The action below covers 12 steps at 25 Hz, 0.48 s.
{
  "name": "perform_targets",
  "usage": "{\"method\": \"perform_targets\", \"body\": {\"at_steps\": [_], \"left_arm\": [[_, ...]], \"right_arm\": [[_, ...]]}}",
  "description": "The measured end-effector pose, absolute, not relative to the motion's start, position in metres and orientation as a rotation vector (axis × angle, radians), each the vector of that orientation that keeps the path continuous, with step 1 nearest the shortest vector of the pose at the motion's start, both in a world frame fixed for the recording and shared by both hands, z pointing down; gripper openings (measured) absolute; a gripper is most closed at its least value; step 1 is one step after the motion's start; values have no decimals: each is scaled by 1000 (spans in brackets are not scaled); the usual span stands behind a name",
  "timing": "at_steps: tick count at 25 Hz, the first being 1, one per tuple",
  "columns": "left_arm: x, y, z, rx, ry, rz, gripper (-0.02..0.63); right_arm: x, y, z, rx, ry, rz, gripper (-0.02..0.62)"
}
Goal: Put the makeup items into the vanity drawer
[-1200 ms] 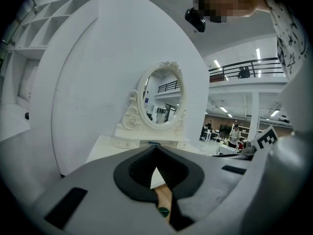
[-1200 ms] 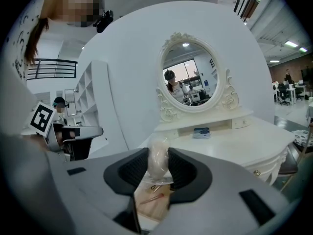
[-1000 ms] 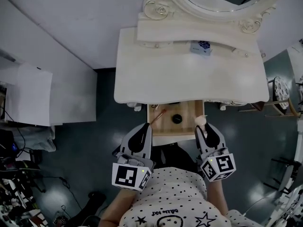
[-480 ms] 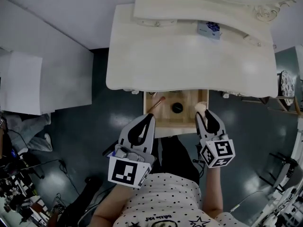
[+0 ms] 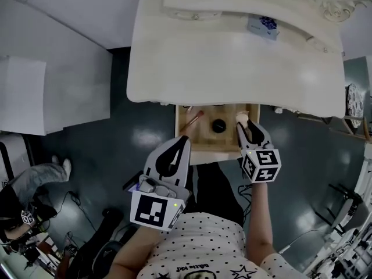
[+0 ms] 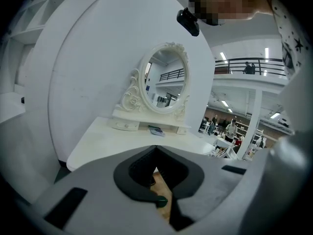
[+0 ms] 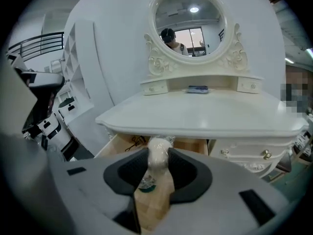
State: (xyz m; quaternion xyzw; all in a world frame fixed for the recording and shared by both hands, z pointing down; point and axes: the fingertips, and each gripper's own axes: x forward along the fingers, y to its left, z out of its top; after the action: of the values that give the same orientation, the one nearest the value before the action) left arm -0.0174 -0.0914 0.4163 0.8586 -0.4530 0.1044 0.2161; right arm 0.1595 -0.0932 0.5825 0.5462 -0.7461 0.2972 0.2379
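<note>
The white vanity (image 5: 232, 63) has its wooden drawer (image 5: 203, 141) pulled out toward me. A makeup brush (image 5: 193, 121) and a small black round pot (image 5: 218, 125) lie inside it. My right gripper (image 5: 245, 125) is shut on a cream makeup sponge (image 5: 242, 118), held over the drawer's right side. In the right gripper view the sponge (image 7: 159, 156) sits between the jaws, in front of the drawer (image 7: 188, 145). My left gripper (image 5: 185, 139) hangs at the drawer's front left corner, jaws shut with nothing in them; its tips (image 6: 155, 148) meet.
A small blue and white box (image 5: 261, 25) lies on the vanity's raised shelf, below the oval mirror (image 7: 188, 16). A white cabinet (image 5: 23, 103) stands at the left and a chair (image 5: 351, 106) at the right. Small knobbed drawers (image 7: 254, 160) flank the open one.
The right gripper has carried the sponge forward, from the drawer's front right corner to further in over the drawer. The left gripper has stayed near the drawer's front left.
</note>
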Motion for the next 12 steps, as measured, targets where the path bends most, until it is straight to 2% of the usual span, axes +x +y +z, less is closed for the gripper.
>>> {"method": "perform_targets", "body": {"at_steps": [12], "left_arm": [[-17,-90,421,2362,-1260,286,2]], "right_arm": [[162,-92,630,1455,-1942,887,137]]}}
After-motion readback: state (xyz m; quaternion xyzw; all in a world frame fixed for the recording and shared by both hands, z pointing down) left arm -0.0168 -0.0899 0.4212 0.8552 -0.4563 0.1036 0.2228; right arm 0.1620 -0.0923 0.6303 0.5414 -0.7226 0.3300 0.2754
